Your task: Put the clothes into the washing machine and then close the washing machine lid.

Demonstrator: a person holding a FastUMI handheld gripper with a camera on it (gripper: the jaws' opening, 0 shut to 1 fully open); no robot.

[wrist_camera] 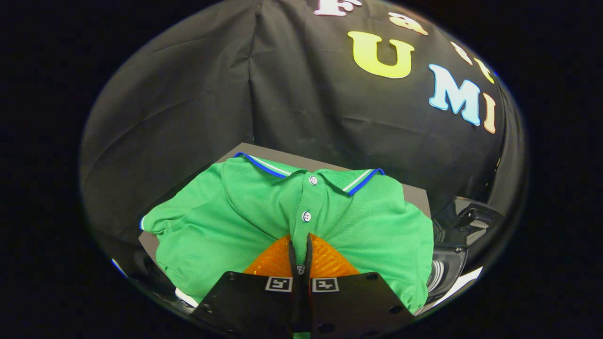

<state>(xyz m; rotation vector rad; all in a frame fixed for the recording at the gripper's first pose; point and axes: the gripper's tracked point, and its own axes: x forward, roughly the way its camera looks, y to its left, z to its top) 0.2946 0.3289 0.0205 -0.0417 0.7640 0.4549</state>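
A green polo shirt (235, 221) lies spread face up on a grey surface (417, 195), collar on the far side with blue and white trim, the buttoned placket running down its middle toward the near edge. The tool (300, 256) sits over the lower chest of the shirt, its two orange fingers (271, 263) drawn almost together with only a thin slit left between them. The fabric puckers and radiates in folds toward the fingertips, just below the second button, so the tool appears clenched on a pinch of cloth at the placket.

The shirt looks light, soft and limp: it will not hold any shape once lifted, and the sleeves and hem will hang and trail. The knit seems grippy rather than slick. The placket is a sensible place to hold, since the doubled cloth gives the fingers more to bite on, though a central pinch lets both sides droop wide.

To the right, just past the surface, a dark machine with a rounded opening (447, 268) shows, likely the washing machine.
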